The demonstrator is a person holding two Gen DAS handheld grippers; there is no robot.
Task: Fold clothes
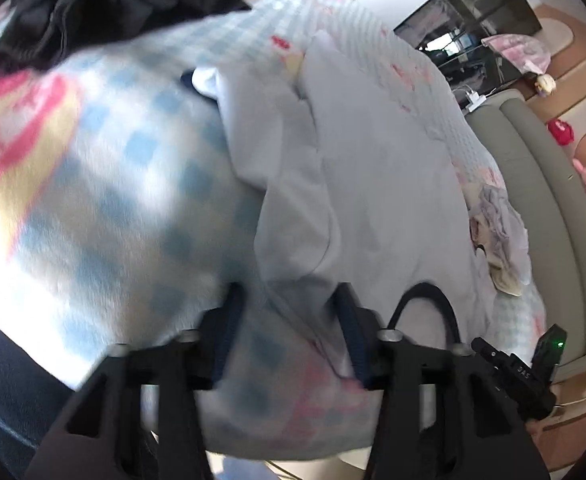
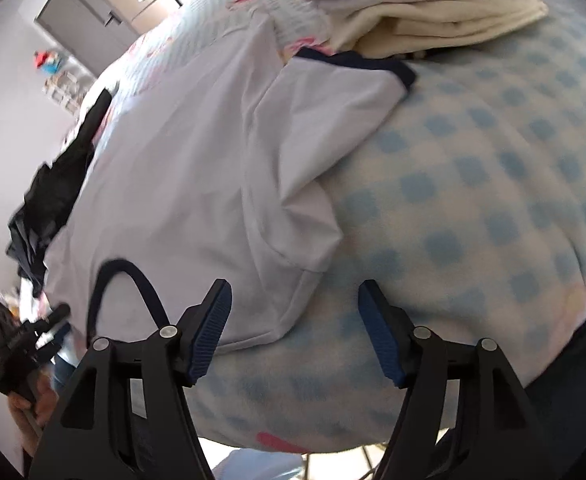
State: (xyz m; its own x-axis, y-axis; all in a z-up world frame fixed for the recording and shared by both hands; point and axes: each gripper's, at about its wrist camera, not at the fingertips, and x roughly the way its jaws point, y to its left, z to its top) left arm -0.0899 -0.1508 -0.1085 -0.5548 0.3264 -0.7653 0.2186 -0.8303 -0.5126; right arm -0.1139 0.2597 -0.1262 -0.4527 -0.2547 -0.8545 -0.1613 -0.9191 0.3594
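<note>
Both tongs hang above a bed covered with a blue-and-white checked blanket bearing pink and yellow prints. From the right wrist view, the right tongs stand released, their blue ribbed pads spread wide with nothing pressed between them; the hem corner of a white T-shirt lies just past the left pad, and bare blanket fills the gap. The left tongs, seen from the left wrist, also stand parted, though less widely; blurred shirt edge and blanket show between the pads, which do not press on the cloth.

That T-shirt lies spread across the blanket, one side folded over the body so that a sleeve with dark navy trim rests on top, toward the far end. Its navy-edged neckline curves near the left pad of the right tongs, and shows again in the left view beside the right pad of the left tongs.

Beyond the shirt's trimmed sleeve sits a stack of folded cream and white garments. A heap of black clothing lies on the blanket at the far left of the left view. A small crumpled patterned garment rests at the bed's edge, next to a grey padded bed frame. In the right view's lower left, a hand grips the other black tool.
</note>
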